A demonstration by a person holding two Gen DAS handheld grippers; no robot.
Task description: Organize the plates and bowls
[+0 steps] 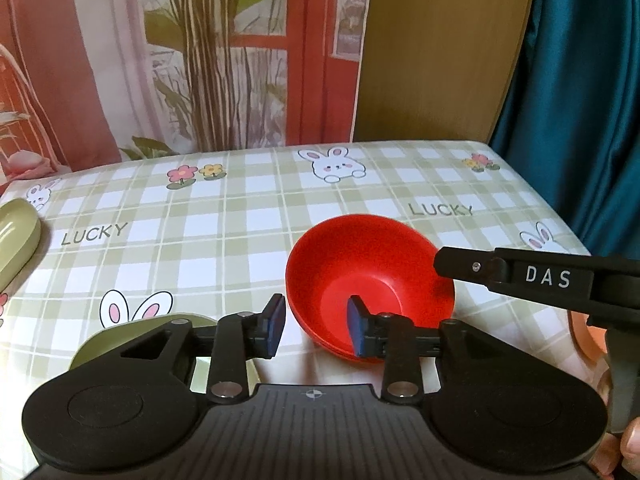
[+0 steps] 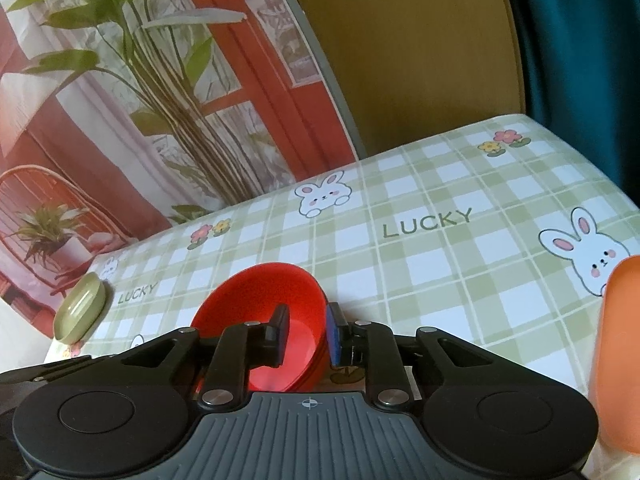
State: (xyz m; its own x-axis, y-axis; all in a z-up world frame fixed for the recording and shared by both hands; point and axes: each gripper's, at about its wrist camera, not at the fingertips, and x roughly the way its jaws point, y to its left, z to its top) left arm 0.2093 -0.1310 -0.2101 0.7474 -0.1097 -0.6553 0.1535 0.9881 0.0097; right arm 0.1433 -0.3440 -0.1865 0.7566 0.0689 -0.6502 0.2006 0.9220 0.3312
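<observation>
Bowls: two red (image 1: 370, 280) nested, two green (image 1: 18, 236).

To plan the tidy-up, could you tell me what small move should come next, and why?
Probably lift the left gripper and right gripper clear: the bowl rests on the table, and both pairs of fingers straddle its rim loosely, gripping nothing.

Red bowl (image 1: 370, 276). Olive-green dishes (image 2: 80, 307). Orange plate (image 2: 618, 360). Tablecloth (image 1: 240, 232) checked pale green and white, printed with white rabbits, pink and yellow flowers, "LUCKY". Black grippers (image 1: 316, 326), blue pads (image 1: 278, 330). Teal curtain (image 1: 580, 100).
</observation>
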